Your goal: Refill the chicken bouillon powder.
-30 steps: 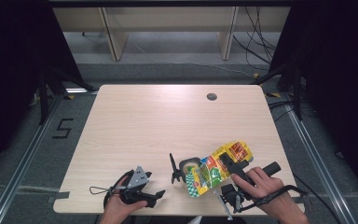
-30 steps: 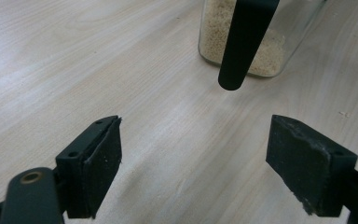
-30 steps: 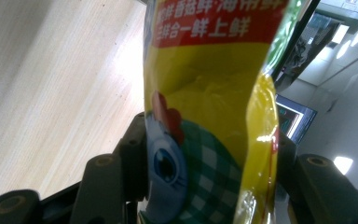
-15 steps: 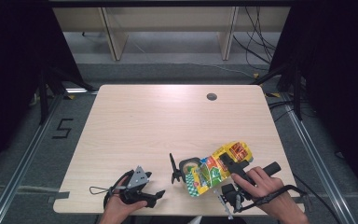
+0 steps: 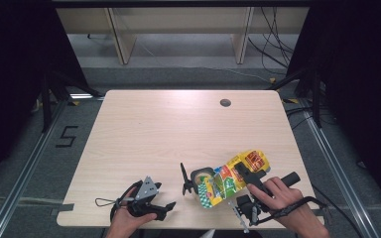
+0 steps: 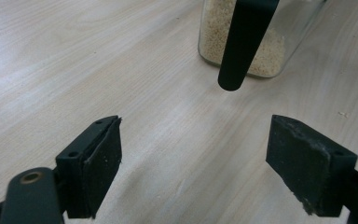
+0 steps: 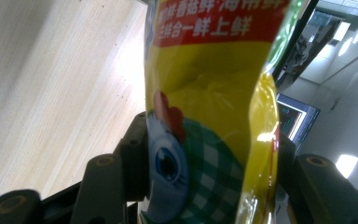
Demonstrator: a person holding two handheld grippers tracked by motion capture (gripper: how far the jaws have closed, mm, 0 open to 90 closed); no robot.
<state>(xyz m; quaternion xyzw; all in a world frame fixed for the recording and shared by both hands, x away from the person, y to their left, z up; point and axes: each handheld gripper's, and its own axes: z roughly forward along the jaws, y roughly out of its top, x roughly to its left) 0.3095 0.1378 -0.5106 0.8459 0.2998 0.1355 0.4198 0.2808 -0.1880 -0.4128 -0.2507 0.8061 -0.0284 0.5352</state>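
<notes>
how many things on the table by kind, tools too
yellow bag: 1, held in the right tool
clear jar of pale grains: 1
black tools: 2, with the left tool resting open on the table
total: 4

the table (image 5: 178, 134) is evenly lit from above, and the surroundings beyond it fall into darkness. glare streaks the yellow bag (image 7: 214, 107), shot close and soft; the jaws near it are blurred.
</notes>
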